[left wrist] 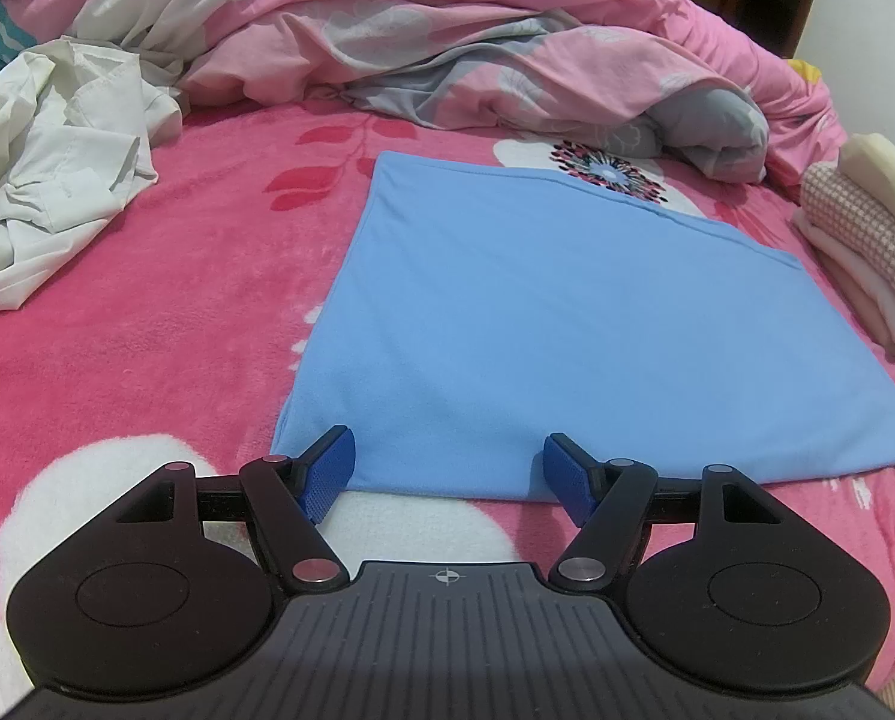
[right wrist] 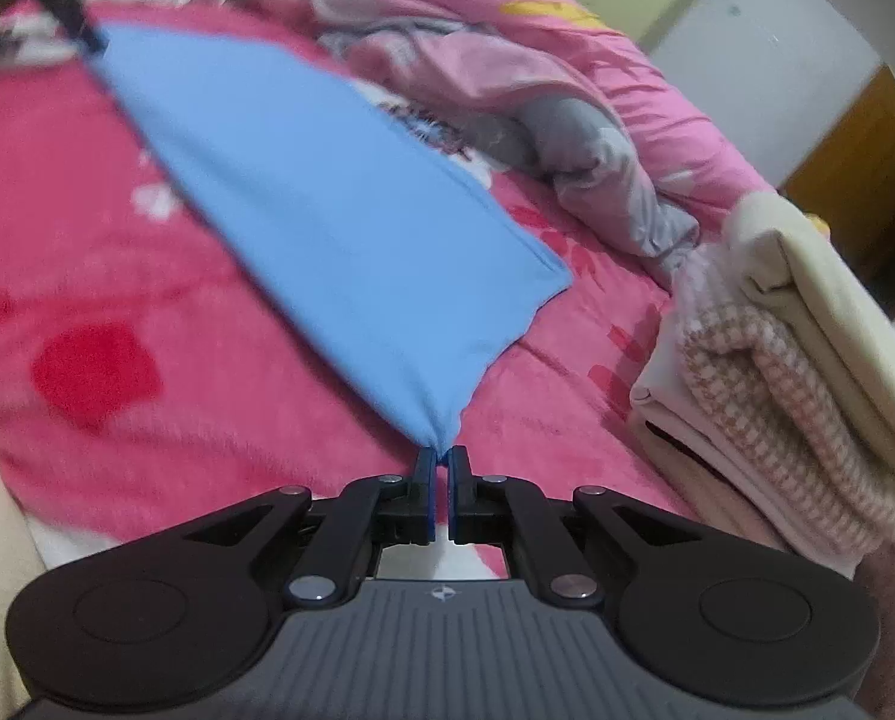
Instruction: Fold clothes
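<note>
A light blue cloth (left wrist: 537,324) lies flat, folded into a rectangle, on the pink fleece blanket (left wrist: 177,330). My left gripper (left wrist: 444,468) is open, its blue pads (left wrist: 327,480) standing wide apart at the cloth's near edge and pressing on nothing. In the right wrist view the same blue cloth (right wrist: 327,210) runs away from me, one corner drawn up into a point. On that corner my right gripper (right wrist: 443,456) is shut, and a little fabric shows between the tips. A dark blurred shape (right wrist: 69,12) sits at the cloth's far corner.
A crumpled white shirt (left wrist: 57,180) lies at the left. A bunched pink and grey quilt (left wrist: 447,42) fills the back. A stack of folded clothes (right wrist: 795,360), checked and cream, sits at the right, close to the blue cloth's edge.
</note>
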Demonstrator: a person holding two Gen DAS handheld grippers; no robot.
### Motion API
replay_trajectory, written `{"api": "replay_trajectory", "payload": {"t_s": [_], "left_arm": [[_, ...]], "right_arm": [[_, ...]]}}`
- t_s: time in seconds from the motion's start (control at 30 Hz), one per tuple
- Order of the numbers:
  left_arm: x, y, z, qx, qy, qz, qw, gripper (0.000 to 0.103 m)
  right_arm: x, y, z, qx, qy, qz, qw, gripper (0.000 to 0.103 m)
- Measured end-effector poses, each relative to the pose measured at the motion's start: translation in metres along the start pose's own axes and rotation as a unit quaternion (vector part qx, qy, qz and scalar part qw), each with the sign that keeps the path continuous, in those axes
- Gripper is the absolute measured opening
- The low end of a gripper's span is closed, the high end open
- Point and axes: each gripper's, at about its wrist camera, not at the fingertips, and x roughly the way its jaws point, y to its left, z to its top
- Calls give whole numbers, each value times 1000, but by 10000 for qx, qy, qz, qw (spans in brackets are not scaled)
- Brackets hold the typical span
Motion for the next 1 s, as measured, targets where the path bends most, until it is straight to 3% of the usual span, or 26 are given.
{"api": "replay_trajectory", "payload": {"t_s": [0.13, 0.33, 0.53, 0.67, 0.83, 1.0], "left_arm": [[0, 0, 0, 18, 1, 1, 10000, 70], [0, -1, 0, 18, 11, 5, 10000, 70], [0, -1, 0, 22, 10, 18, 10000, 70], [-1, 0, 0, 14, 20, -5, 10000, 70], [-1, 0, 0, 26, 26, -15, 10000, 70], [-2, -1, 0, 32, 29, -8, 10000, 70]], "right_arm": [[7, 8, -8, -255, 76, -293, 9992, 0], [-4, -2, -5, 92, -87, -460, 9989, 0], [-9, -5, 21, 591, -685, 108, 9958, 0], [9, 6, 16, 511, -393, 328, 9974, 0], [0, -2, 1, 810, -271, 274, 9960, 0], [-14, -11, 20, 1296, -628, 435, 9886, 0]]}}
